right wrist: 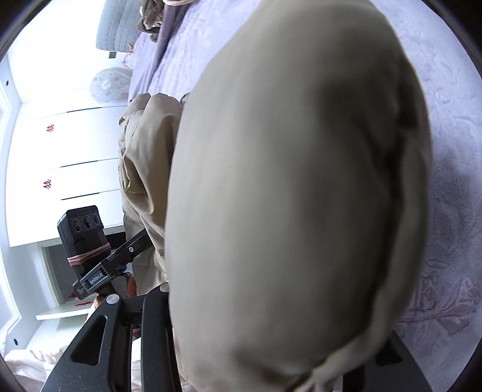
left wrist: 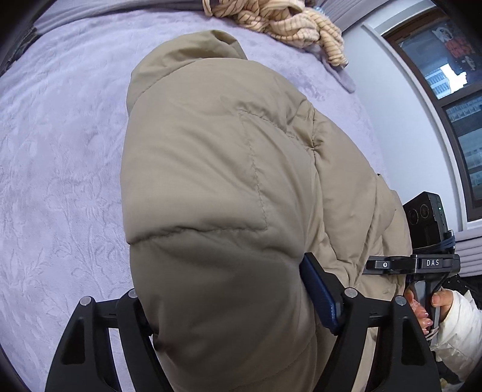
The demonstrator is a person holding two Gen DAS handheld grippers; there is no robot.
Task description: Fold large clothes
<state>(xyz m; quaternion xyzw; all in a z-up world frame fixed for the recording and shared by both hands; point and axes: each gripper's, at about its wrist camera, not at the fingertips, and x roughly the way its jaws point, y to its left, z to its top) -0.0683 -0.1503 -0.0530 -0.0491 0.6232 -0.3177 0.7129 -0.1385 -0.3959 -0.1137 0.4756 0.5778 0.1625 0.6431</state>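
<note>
The beige puffer jacket [left wrist: 229, 181] lies bulked on the lavender bedspread [left wrist: 60, 150], filling the middle. A striped cloth [left wrist: 289, 24] sits crumpled at one o'clock. The left gripper [left wrist: 229, 304] stands wide, its fingers pressed to the padding on both sides. At three o'clock the right gripper [left wrist: 388, 265] is smothered in jacket; whether it grips, I cannot tell.

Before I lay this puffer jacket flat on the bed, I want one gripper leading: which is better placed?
Left, probably. The left gripper clamps the beige puffer jacket with bedspread visible ahead; the right gripper's view is almost filled by fabric.
</note>
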